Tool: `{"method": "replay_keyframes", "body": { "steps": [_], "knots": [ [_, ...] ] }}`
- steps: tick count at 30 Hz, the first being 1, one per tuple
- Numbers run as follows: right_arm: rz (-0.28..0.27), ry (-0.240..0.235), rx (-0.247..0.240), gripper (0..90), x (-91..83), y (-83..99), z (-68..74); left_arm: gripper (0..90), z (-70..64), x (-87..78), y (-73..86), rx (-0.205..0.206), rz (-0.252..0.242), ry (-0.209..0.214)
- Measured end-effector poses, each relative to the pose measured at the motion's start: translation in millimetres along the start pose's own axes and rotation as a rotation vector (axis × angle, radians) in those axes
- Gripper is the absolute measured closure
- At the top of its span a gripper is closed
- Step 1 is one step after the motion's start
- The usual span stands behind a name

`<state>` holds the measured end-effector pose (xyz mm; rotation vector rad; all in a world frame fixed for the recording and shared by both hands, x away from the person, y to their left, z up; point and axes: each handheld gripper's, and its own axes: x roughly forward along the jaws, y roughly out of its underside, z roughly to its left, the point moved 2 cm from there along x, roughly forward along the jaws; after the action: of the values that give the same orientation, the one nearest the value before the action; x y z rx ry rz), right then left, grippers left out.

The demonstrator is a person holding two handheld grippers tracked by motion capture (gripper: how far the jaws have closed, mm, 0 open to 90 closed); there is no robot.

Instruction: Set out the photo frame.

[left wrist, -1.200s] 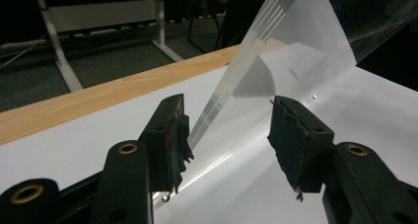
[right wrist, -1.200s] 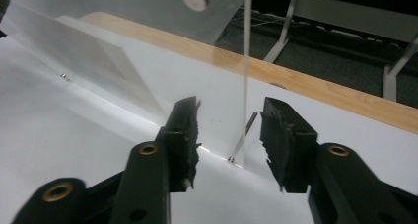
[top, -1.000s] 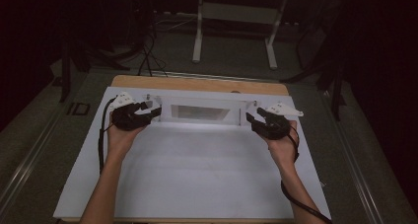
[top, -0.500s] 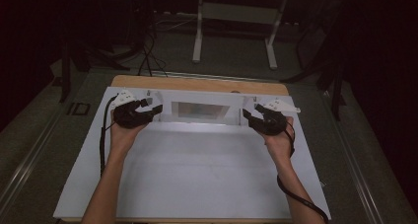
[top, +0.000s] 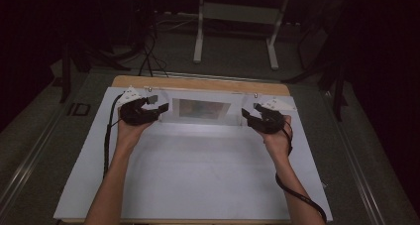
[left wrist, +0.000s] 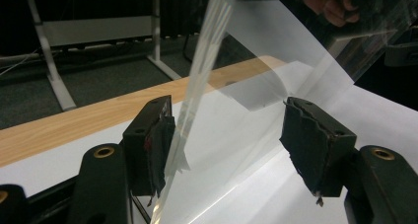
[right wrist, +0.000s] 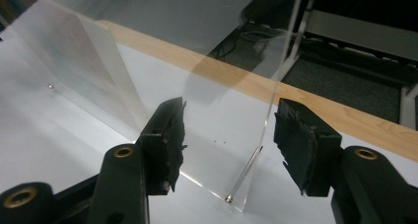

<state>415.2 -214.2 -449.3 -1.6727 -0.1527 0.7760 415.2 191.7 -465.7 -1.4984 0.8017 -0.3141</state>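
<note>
Both grippers spread astride the clear acrylic stand [top: 200, 110] near the worktop's far edge: left gripper [left wrist: 236, 140], right gripper [right wrist: 229, 145]; close evenly on side panels.

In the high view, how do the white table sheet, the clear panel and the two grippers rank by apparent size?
1. White table sheet
2. Clear panel
3. Left gripper and right gripper: alike, not ranked.

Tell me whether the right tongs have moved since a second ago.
Yes. In the high view the right tongs have shifted left, inward and slightly toward the person, closing on the right end of the clear acrylic stand, judged against the table's wooden far edge.
</note>
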Motion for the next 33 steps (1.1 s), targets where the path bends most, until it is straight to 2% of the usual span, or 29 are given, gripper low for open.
{"method": "replay_keyframes", "body": {
  "steps": [7, 10, 11, 15, 22, 33],
  "knots": [
    [-0.009, -0.002, -0.018, 44.7, 15.1, 5.6, 0.7, 37.0, 0.7, 5.3, 0.5, 0.014, -0.019, -0.037],
    [-0.008, 0.01, -0.015, 42.8, 19.9, 5.5, 4.4, 36.8, -0.6, 6.6, 0.4, 0.03, -0.017, -0.055],
    [-0.01, 0.017, -0.013, 42.4, 20.9, 5.2, 5.2, 36.7, -2.0, 8.4, 0.4, 0.048, -0.014, -0.079],
    [-0.012, 0.028, -0.004, 42.4, 23.4, 4.1, 4.8, 36.2, -1.5, 11.2, -0.6, 0.041, -0.019, -0.096],
    [-0.01, 0.031, 0.006, 42.6, 26.4, 2.3, 3.0, 36.0, -0.6, 13.6, -2.4, 0.041, -0.015, -0.113],
    [-0.013, 0.038, 0.015, 42.6, 28.4, 0.8, 2.0, 36.1, 1.4, 16.2, -4.9, 0.034, -0.007, -0.117]
  ]
}}
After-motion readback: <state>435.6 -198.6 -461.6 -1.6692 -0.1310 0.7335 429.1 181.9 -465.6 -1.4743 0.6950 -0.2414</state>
